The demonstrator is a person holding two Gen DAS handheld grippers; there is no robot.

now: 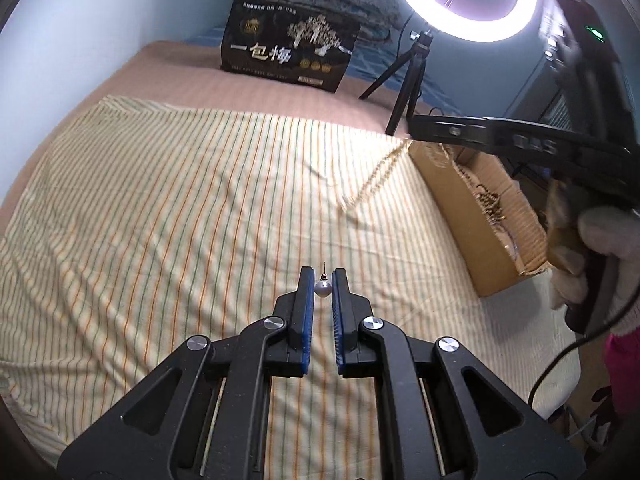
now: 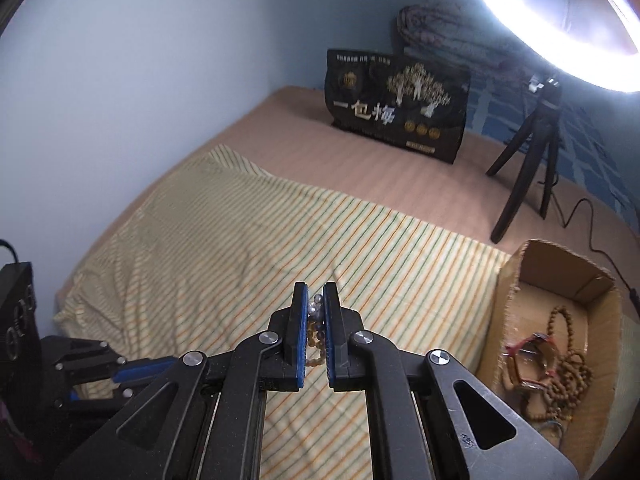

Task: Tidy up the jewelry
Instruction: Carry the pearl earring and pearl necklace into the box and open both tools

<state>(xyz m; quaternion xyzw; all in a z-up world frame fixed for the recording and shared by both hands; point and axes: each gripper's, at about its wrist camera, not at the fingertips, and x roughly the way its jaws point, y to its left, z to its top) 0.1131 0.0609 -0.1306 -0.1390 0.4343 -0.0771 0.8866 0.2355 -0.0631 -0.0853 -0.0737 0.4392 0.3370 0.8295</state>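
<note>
I'm mid-transfer w/ both hands loaded, by my read: next is to carry each piece over the cardboard box (image 2: 560, 304) and let go inside, w/o snagging. My left gripper (image 1: 322, 280) is pinched on a pearl earring (image 1: 322, 289), its post sticking up, hovering over the striped cloth (image 1: 180, 200) well left of the box. My right gripper (image 2: 316, 296) is clamped on a bead bracelet (image 2: 315, 316), also over the cloth, just left of the box. Box already holds wooden beads (image 2: 568, 364) and a red bangle (image 2: 528, 356). Both grippers level, pointing fwd.
</note>
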